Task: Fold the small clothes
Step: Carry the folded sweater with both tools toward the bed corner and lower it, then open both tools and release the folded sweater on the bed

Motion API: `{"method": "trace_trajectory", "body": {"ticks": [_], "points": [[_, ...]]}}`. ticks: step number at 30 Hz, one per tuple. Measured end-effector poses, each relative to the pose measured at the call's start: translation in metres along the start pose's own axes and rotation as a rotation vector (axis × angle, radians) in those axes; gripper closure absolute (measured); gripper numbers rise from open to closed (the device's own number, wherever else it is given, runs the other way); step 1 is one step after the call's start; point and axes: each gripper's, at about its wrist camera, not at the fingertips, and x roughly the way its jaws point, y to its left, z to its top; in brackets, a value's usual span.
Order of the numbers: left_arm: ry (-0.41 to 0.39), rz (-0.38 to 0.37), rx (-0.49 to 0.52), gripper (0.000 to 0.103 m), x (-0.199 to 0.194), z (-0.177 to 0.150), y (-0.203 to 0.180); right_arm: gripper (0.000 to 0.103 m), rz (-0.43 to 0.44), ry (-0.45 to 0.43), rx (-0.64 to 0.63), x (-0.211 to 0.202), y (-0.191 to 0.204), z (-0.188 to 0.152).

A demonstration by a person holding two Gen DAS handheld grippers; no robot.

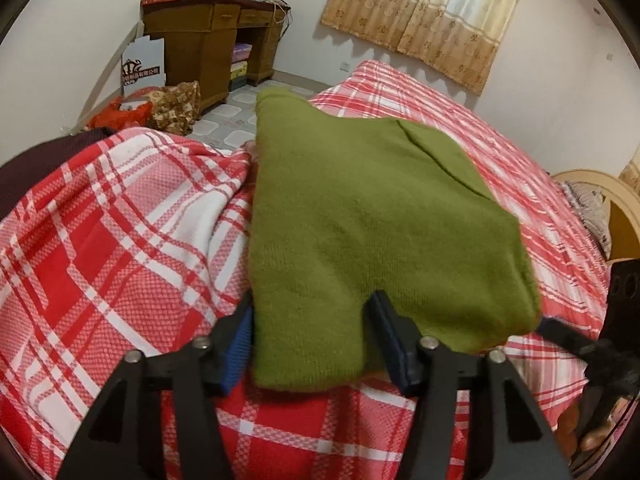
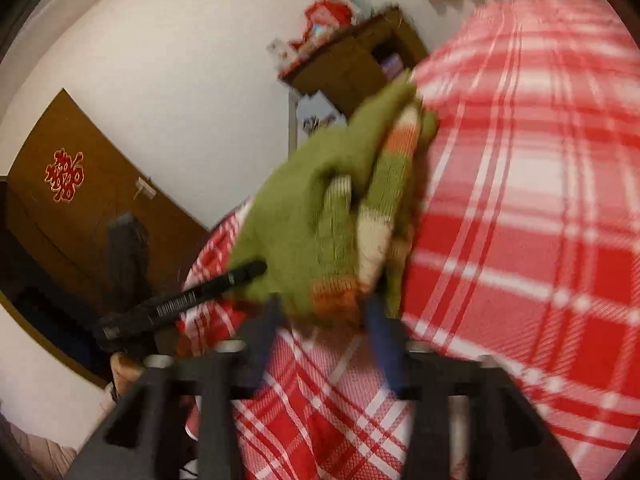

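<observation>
A green knitted garment (image 1: 360,232) lies on a bed covered with a red and white checked blanket (image 1: 120,240). In the left wrist view the garment is folded into a thick flat shape, and its near edge reaches down between the two fingers of the left hand-held gripper (image 1: 312,344). The blue pads stand at each side of this edge with the cloth between them; the left pad is just beside the cloth and the right pad lies against it, but the jaws look parted and not pressed together.

In the right wrist view the picture is blurred. The right hand-held gripper (image 2: 324,320) has its fingers wide apart, and the end of the garment (image 2: 320,216), with orange and cream stripes on it, is just in front of them and partly between them. I cannot see the pads pressing the cloth. The other gripper comes in from the left and its black finger touches the green cloth.

Beyond the garment, against the wall, stands a brown wooden desk (image 1: 208,40) with red boxes on top. A beige curtain (image 1: 424,16) hangs on the wall to the right of the desk.
</observation>
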Motion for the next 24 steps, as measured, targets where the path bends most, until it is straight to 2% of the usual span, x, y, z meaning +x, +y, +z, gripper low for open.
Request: {"method": "trace_trajectory", "body": {"ticks": [1,3,7,9,11,12,13,15,17,20,22,24], "points": [[-0.001,0.003,-0.001,0.043,0.001,0.000,-0.001,0.013,0.006,-0.044,0.006,-0.007,-0.001,0.003],[-0.001,0.033,0.023,0.043,0.002,0.001,-0.007,0.013,0.000,-0.075,0.036,-0.004,-0.008,0.007],[0.006,0.076,0.055,0.043,0.004,0.000,-0.014,0.013,0.002,0.043,0.096,0.044,-0.023,0.009],[0.007,0.082,0.053,0.043,0.004,-0.001,-0.014,0.014,-0.019,0.023,0.029,0.052,-0.013,0.013],[0.006,0.094,0.048,0.045,0.003,-0.001,-0.015,0.044,-0.009,0.070,0.004,0.064,-0.002,0.015],[0.006,0.104,0.049,0.050,0.003,-0.002,-0.017,0.069,-0.026,0.097,-0.006,0.070,0.002,0.014],[0.008,0.127,0.061,0.052,0.002,-0.003,-0.021,0.070,-0.043,0.130,-0.006,0.077,0.003,0.013],[0.007,0.148,0.077,0.060,0.000,-0.005,-0.026,0.074,-0.030,0.122,0.015,0.073,0.000,0.013],[0.025,0.131,0.060,0.063,-0.004,-0.008,-0.030,0.077,-0.026,0.116,0.022,0.063,-0.003,0.016],[0.058,0.106,0.052,0.063,-0.007,-0.012,-0.036,0.078,-0.046,0.092,0.004,0.043,-0.003,0.021],[0.078,0.132,0.056,0.063,-0.004,-0.016,-0.040,0.078,-0.071,0.099,0.020,0.038,-0.010,0.021],[0.064,0.154,0.063,0.060,-0.004,-0.020,-0.043,0.078,-0.086,0.120,0.044,0.042,-0.017,0.012]]}}
